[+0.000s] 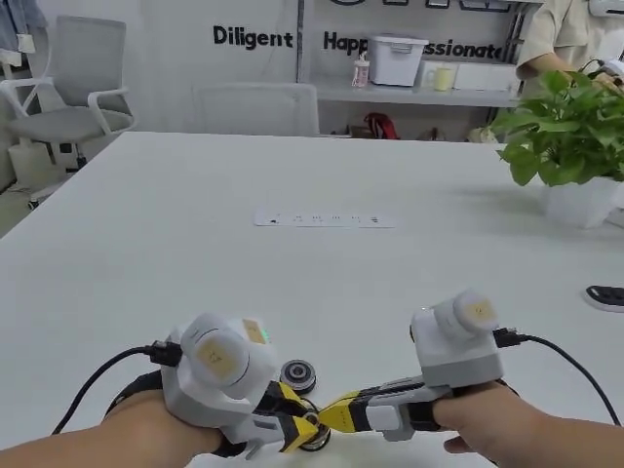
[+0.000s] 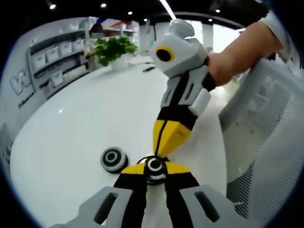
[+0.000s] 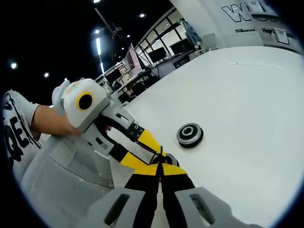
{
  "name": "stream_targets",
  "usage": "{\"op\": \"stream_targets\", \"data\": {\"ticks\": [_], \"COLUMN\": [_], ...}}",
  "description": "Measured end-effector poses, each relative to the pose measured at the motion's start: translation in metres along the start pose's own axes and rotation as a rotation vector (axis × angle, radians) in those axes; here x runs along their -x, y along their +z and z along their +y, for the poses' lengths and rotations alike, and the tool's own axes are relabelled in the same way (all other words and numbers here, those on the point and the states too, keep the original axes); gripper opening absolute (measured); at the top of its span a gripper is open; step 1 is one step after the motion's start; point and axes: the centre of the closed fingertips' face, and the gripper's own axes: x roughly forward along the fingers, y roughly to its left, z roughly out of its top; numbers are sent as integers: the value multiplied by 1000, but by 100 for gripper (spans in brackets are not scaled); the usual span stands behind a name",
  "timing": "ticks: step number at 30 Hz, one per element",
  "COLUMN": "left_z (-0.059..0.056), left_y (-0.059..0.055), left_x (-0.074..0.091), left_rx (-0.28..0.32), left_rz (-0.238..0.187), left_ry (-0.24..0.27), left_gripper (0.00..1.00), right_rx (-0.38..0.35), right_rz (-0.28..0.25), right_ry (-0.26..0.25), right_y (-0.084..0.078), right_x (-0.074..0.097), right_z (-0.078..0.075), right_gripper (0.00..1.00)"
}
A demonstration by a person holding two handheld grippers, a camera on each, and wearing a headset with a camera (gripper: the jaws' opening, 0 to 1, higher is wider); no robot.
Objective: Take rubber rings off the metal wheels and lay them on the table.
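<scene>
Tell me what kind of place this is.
Probably an office or meeting room: a large white table, an office chair beside it, and slogan lettering on the wall above a shelf holding a storage box.

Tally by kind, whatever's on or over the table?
Metal wheels: 2, free wheel, held wheel
Hand-held grippers: 2, left hand-held gripper, right hand-held gripper
Potted plant: 1
Power strip: 1
Flat black item: 1
Total: 7
</scene>
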Motion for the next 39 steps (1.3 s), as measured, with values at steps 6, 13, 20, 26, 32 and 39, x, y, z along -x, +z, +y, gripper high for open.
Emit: {"op": "stream_targets", "data": {"ticks": [6,13,20,26,32,39], "left_z": [-1,-6,-8,-4,-1,2], "left_y": [6,9,19,22,20,13], "left_x": [5,13,32,45,61,76], "left_rx": [15,22,30,40,29,44], "left_rz": [-25,-45,-93,-119,-133,-133], "left_ry": [-22,-49,-61,-51,-40,-32], "left_gripper": [18,27,31,36,41,51], "right_rx": [-2,-14,-16,-18,-18,-21], "right_rz": [-8,-26,-34,-34,-39,-41], "right_ry": [0,-6,-3,2,9,26], "right_y": [2,6,7,7,9,12], "right_x": [1,3,5,4,6,6], "right_z": [-1,-4,-2,-1,2,7], "right_gripper": [0,0,0,0,0,0]}}
